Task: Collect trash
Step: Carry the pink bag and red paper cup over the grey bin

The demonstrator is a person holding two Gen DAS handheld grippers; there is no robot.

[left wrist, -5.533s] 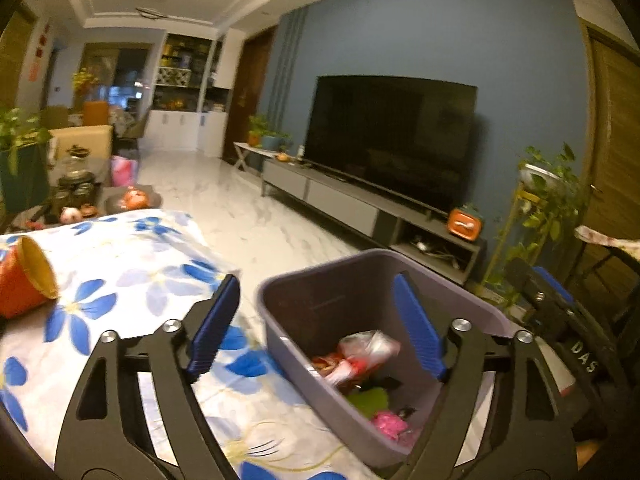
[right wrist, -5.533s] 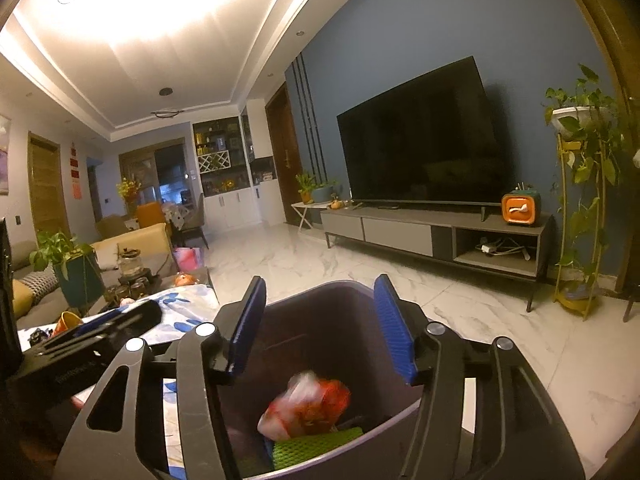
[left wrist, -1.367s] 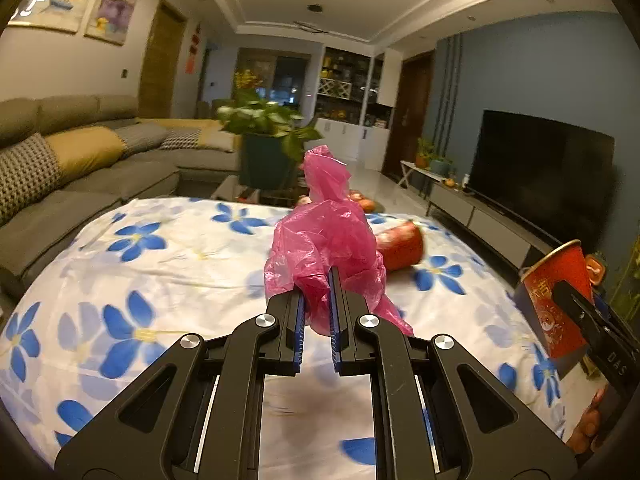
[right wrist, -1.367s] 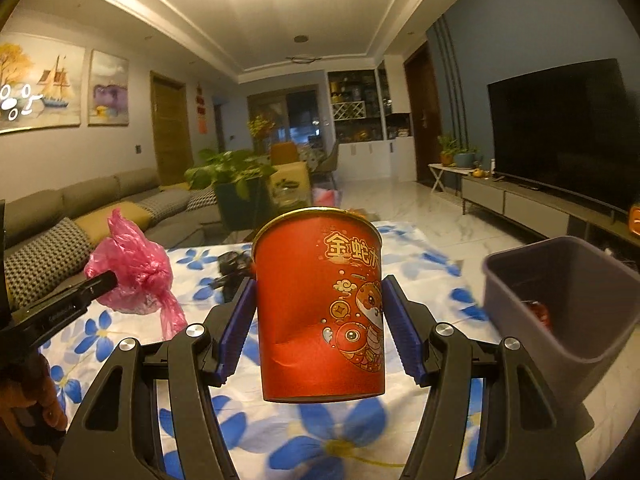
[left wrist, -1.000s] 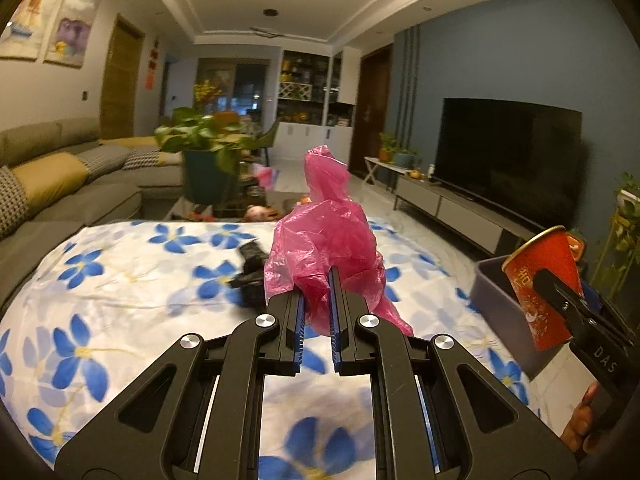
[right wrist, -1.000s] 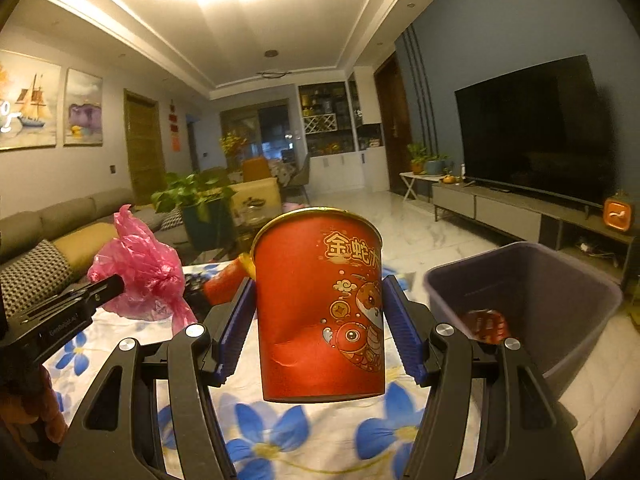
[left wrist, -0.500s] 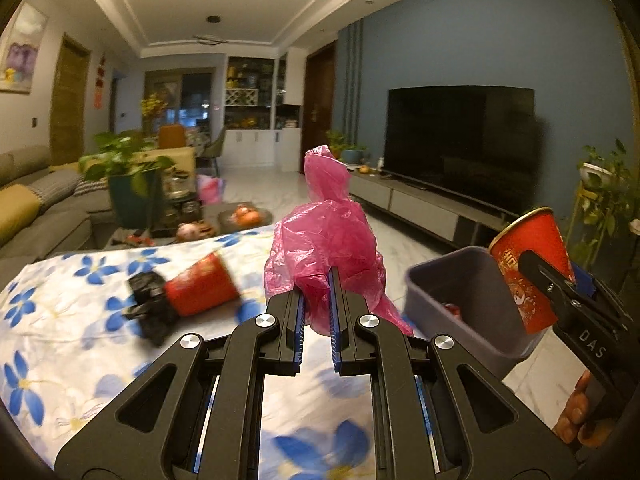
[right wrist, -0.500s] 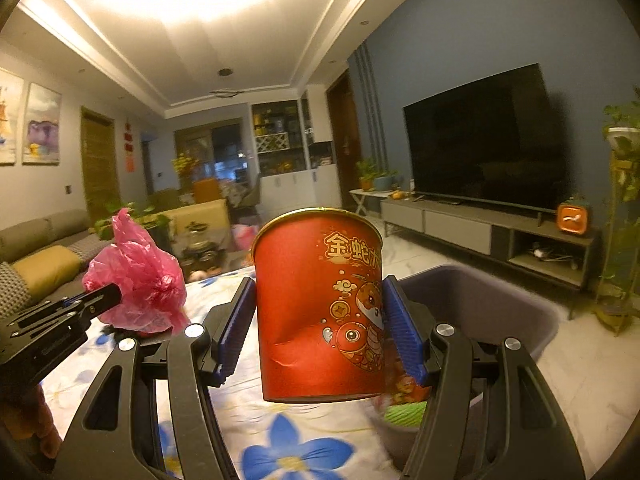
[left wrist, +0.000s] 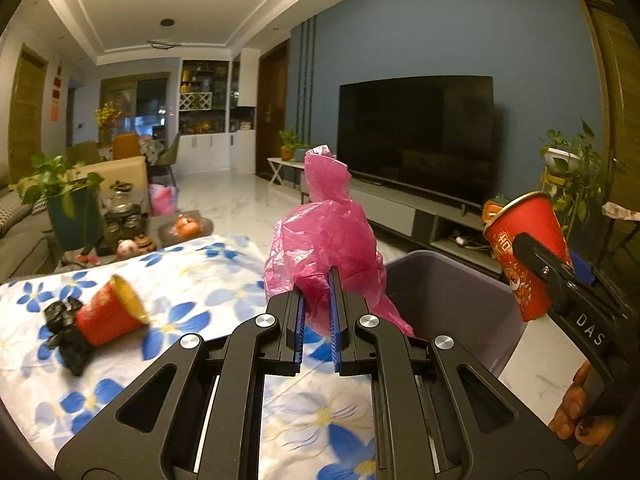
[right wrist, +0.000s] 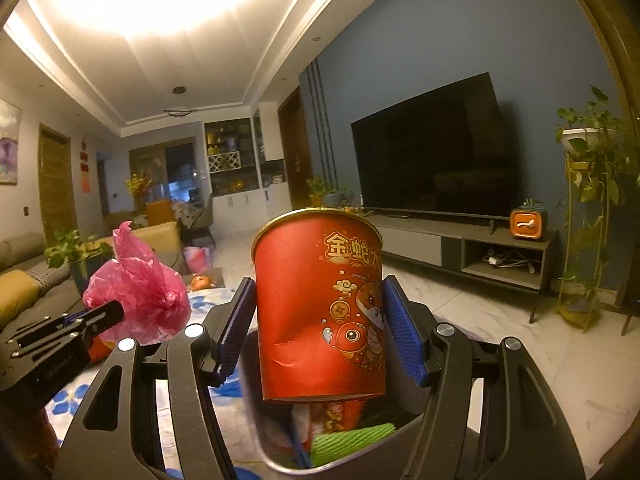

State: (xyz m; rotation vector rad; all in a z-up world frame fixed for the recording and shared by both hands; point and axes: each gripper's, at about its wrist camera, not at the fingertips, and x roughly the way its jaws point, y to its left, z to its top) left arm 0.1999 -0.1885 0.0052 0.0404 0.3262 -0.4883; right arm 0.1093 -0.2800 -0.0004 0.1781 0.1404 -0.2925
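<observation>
1. Compared with half a second ago, both grippers are swinging further toward the grey bin [left wrist: 448, 300]; in the right wrist view the red paper cup [right wrist: 320, 304] is now hanging directly over the bin's opening [right wrist: 256, 432], where before the bin sat behind it.
2. The left gripper [left wrist: 316, 328] is pinching its blue pads nearly together on the pink plastic bag [left wrist: 324, 240], which is rising upright above them at 12 o'clock, beside the bin's near rim.
3. The right gripper [right wrist: 320, 324] is standing about half open, its blue pads pressing both sides of the upright cup; in the left wrist view the same cup [left wrist: 524, 256] is tilting at 3 o'clock above the bin's far side.
4. Counting: two red cups are showing, one held and a second cup [left wrist: 108, 312] lying on its side at 9 o'clock, touching one crumpled black scrap [left wrist: 66, 332]; one pink bag; one bin, already holding a green ribbed item [right wrist: 352, 440] and red-and-white wrappers.
5. The surface is a white cloth with blue flowers [left wrist: 192, 280], the bin standing just off its right edge.
6. The room is a lounge with a blue wall, a dark television [left wrist: 416, 136] on a low cabinet, a marble floor and potted plants.
</observation>
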